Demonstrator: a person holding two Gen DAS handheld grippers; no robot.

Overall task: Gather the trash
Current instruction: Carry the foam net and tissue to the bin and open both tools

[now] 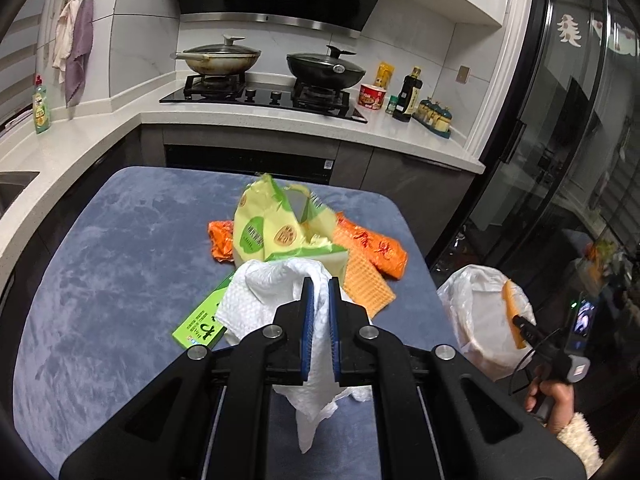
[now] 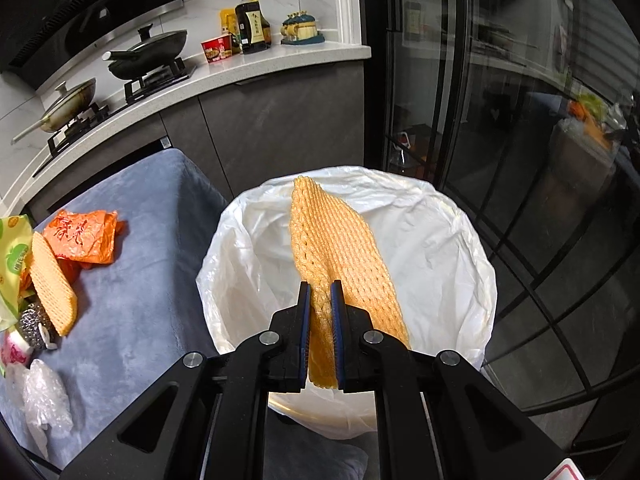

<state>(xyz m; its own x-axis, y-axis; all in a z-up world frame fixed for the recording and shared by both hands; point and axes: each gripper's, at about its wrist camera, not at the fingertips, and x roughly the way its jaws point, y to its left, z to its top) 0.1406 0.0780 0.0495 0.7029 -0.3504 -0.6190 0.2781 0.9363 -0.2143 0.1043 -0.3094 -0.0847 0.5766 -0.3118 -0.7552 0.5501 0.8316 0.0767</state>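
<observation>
Left wrist view, left to right. Your left gripper point(image 1: 319, 284) sits low centre of the frame, jaws pinched tight on a white paper towel point(image 1: 276, 300); the towel spills up past the tips and hangs below them over the blue table cover point(image 1: 100, 248). Under the towel's left edge lies a green card point(image 1: 200, 320). Just beyond, mid-frame: a yellow-green wrapper point(image 1: 272, 228), an orange bag point(image 1: 372, 248) and an orange foam net point(image 1: 364, 284), heaped together. At lower right, off the table's edge, stands the lined bin point(image 1: 480, 312), with your right hand point(image 1: 554, 400) beside it.

Right wrist view, left to right. Far left on the cover: clear plastic wrap point(image 2: 44, 400), a steel scourer point(image 2: 34, 324), a second foam net point(image 2: 52, 284). Centre: your right gripper point(image 2: 320, 292), jaws nearly closed, clamping a foam net sleeve point(image 2: 332, 240). The sleeve stretches away from the tips over the bin's white liner point(image 2: 440, 240).
</observation>
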